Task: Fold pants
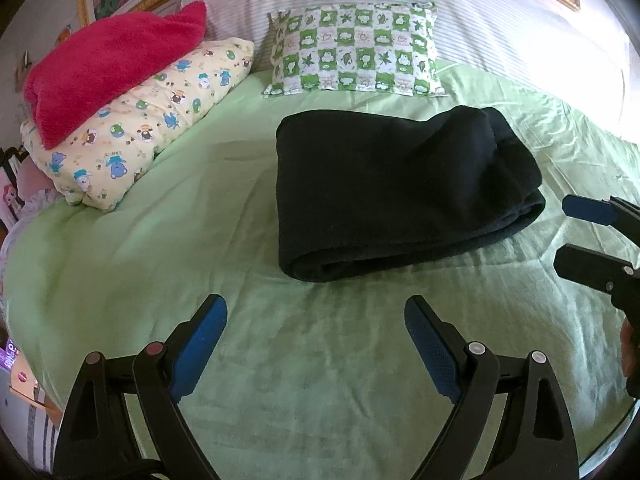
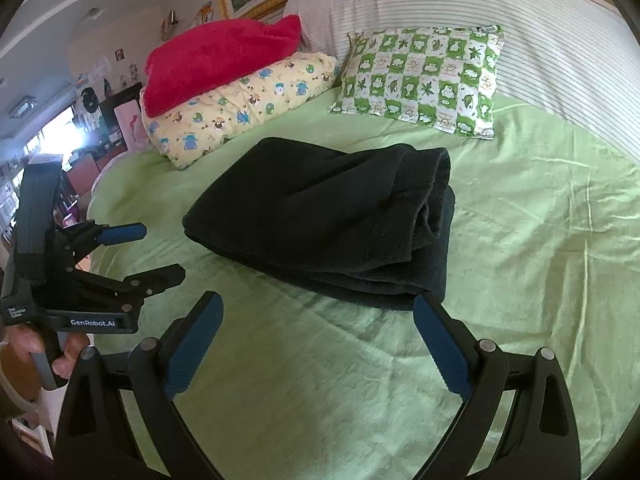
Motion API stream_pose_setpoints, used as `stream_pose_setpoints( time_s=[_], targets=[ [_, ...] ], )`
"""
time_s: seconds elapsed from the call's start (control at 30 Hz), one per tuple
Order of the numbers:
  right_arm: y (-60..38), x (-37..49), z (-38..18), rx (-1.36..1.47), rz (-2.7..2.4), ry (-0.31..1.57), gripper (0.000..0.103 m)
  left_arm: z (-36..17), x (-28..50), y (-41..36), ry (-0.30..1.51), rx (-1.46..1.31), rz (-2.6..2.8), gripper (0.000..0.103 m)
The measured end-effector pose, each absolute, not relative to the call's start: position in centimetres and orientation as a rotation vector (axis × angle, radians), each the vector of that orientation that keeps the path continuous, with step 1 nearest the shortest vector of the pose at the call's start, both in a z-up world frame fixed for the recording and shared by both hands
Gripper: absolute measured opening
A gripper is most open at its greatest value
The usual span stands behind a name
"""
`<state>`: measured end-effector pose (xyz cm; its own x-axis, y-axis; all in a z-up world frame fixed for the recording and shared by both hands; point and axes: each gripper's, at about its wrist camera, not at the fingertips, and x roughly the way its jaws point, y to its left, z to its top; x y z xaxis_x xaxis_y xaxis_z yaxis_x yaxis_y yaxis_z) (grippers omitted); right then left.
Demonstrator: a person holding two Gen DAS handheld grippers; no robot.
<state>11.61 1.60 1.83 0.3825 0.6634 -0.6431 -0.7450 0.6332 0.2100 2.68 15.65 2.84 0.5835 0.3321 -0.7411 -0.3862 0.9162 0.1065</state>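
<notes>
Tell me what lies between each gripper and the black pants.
Nothing visible: only bare green sheet separates the open left gripper and open right gripper from the folded black pants.

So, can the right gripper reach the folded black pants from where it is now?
Probably yes: the right gripper is open, the pants lie just ahead, with only bare green sheet between.

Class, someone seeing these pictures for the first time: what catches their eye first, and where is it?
The black folded pants lie mid-bed on the green sheet. Behind them to the left, a red blanket tops a cartoon-print pillow. Both claws, left and right, sit open in front.
</notes>
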Motion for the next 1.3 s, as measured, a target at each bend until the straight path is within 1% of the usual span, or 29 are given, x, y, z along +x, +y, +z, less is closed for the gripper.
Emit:
stream_pose_setpoints(
  time_s=[0.53,1.3],
  targets=[
    [2.3,12.5,1.0,-0.132,0.900,0.755,0.096,2.0,4.4,16.4,0.862,-0.085,0.406,0.091],
    [2.0,13.1,1.4,-0.118,0.892,0.749,0.096,2.3,5.1,16.4,0.854,-0.088,0.389,0.091]
  ],
)
